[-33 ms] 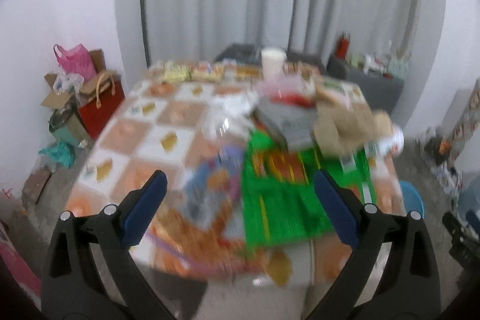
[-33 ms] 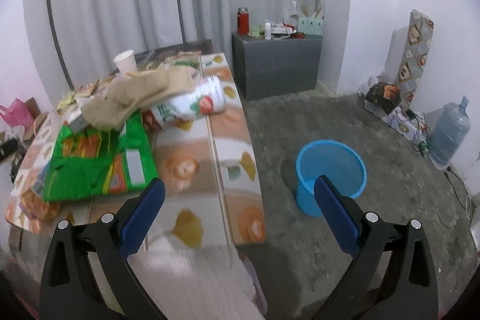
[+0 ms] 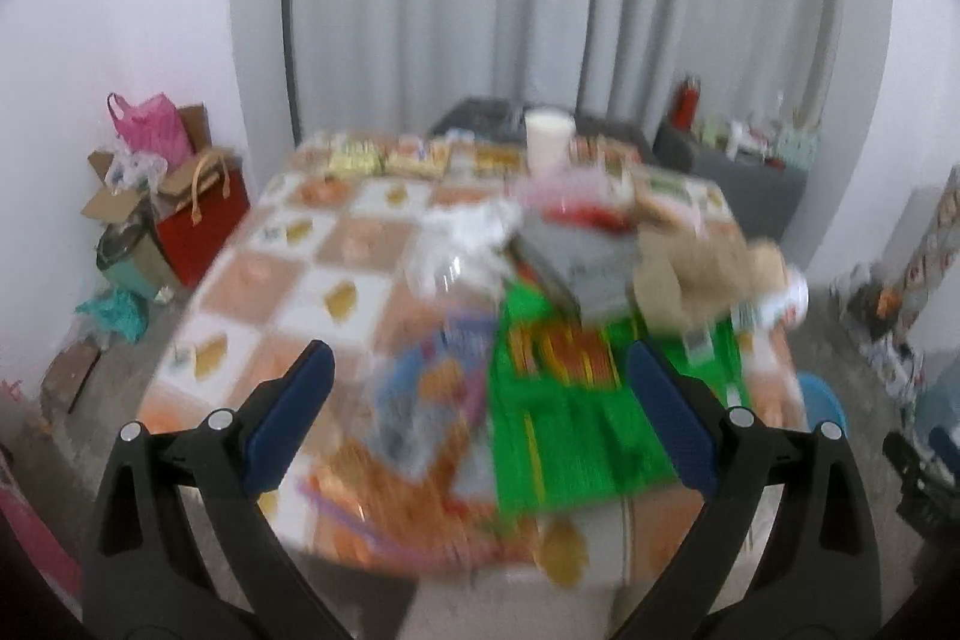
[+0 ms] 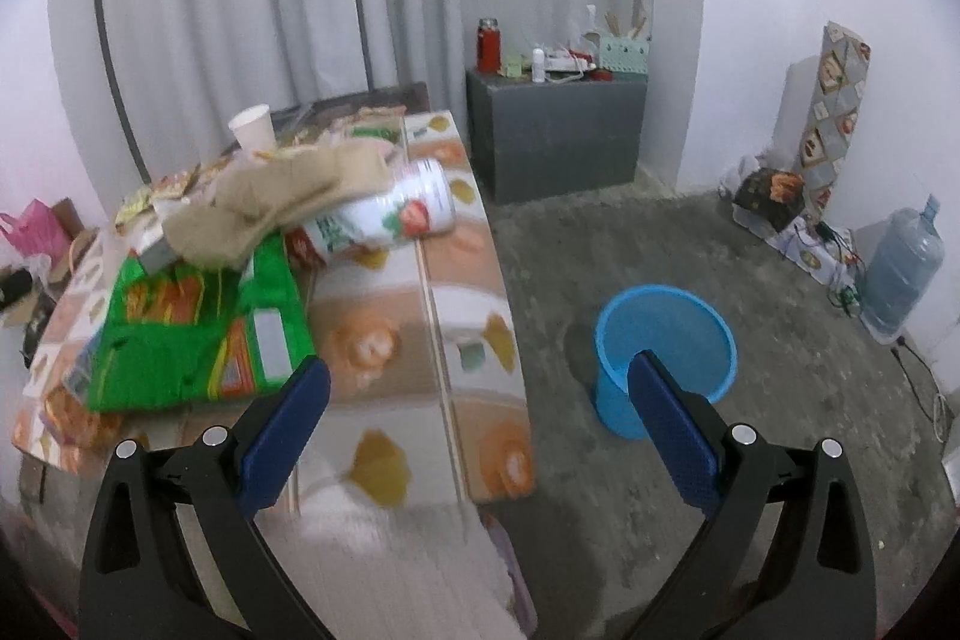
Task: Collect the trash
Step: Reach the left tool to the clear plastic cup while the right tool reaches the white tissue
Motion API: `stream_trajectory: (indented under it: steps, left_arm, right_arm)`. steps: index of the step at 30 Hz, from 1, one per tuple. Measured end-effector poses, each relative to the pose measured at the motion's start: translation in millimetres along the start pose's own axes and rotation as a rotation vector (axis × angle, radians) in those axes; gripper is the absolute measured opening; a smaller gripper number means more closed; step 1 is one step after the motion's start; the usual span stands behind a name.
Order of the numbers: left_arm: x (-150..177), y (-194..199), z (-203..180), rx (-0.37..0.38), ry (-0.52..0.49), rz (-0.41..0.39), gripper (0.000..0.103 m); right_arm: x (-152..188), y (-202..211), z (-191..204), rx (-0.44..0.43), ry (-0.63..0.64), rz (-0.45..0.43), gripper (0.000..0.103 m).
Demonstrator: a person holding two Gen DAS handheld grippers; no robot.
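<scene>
A table with a checked cloth point(image 3: 270, 274) point(image 4: 468, 382) carries trash: a green wrapper point(image 3: 576, 418) point(image 4: 180, 334), a brown paper bag point(image 3: 690, 268) point(image 4: 282, 196), a white strawberry can on its side point(image 4: 390, 214), a paper cup point(image 3: 547, 139) point(image 4: 253, 127), a grey box point(image 3: 588, 262) and blurred colourful wrappers point(image 3: 432, 400). A blue bin point(image 4: 666, 358) stands on the floor right of the table. My left gripper point(image 3: 480, 424) is open and empty above the table's near end. My right gripper point(image 4: 480, 430) is open and empty over the table's right edge.
Red and pink bags and cardboard boxes point(image 3: 180, 196) sit by the left wall. A grey cabinet point(image 4: 558, 130) with a red flask stands at the back. A water jug point(image 4: 900, 274) and boxes line the right wall. Grey curtains hang behind.
</scene>
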State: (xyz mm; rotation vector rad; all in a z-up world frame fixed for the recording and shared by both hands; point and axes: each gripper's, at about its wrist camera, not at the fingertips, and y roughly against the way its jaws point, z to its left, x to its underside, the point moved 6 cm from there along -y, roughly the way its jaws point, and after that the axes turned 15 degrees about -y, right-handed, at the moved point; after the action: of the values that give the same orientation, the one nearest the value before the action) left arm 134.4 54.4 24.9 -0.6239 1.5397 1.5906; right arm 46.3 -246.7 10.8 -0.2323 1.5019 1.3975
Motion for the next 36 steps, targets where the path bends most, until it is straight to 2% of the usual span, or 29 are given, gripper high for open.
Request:
stream_trajectory:
  steps: [5,7,9,12,14,17,21,24,27,29,30,32,34,36]
  left_arm:
    - [-41,-26,27,0.099,0.03,-0.009,0.094]
    - [-51,-44,37,0.127,0.063,0.021,0.094]
    - [-59,-63,50,0.159,0.139,0.067,0.093]
    - [-61,-98,64,0.224,0.268,0.15,0.078]
    - [-57,-120,70,0.221,0.308,0.203,0.073]
    - [-48,-148,73,0.178,0.311,0.269,0.063]
    - [-32,-166,75,0.158,0.298,0.313,0.053]
    - [-25,-175,79,0.161,0.298,0.332,0.046]
    - [-22,-176,81,0.155,0.289,0.338,0.037]
    - [-21,-177,83,0.152,0.287,0.34,0.032]
    - [-21,-177,84,0.146,0.286,0.337,0.027]
    - [-19,-177,86,0.133,0.281,0.336,0.023]
    - [-17,-176,88,0.133,0.291,0.339,0.017]
    - [-15,-175,92,0.127,0.296,0.338,0.014]
  right_arm:
    - [-19,-14,16,-0.041,-0.014,-0.01,0.097]
    - [-24,-19,24,-0.058,-0.013,-0.006,0.097]
    - [-27,-24,32,-0.081,-0.017,0.005,0.097]
    - [-28,-31,44,-0.109,-0.013,0.02,0.097]
    - [-30,-35,51,-0.138,-0.017,0.04,0.097]
    - [-38,-40,55,-0.174,-0.037,0.062,0.097]
    - [-59,-45,65,-0.209,-0.035,0.064,0.094]
    - [-80,-49,87,-0.292,-0.017,0.086,0.093]
    - [-100,-57,125,-0.411,0.03,0.154,0.093]
    - [-109,-68,160,-0.508,0.066,0.242,0.092]
    - [-112,-75,183,-0.563,0.08,0.298,0.088]
    - [-112,-90,221,-0.621,0.125,0.396,0.085]
    - [-105,-110,266,-0.639,0.188,0.488,0.079]
    - [-91,-129,299,-0.636,0.249,0.567,0.076]
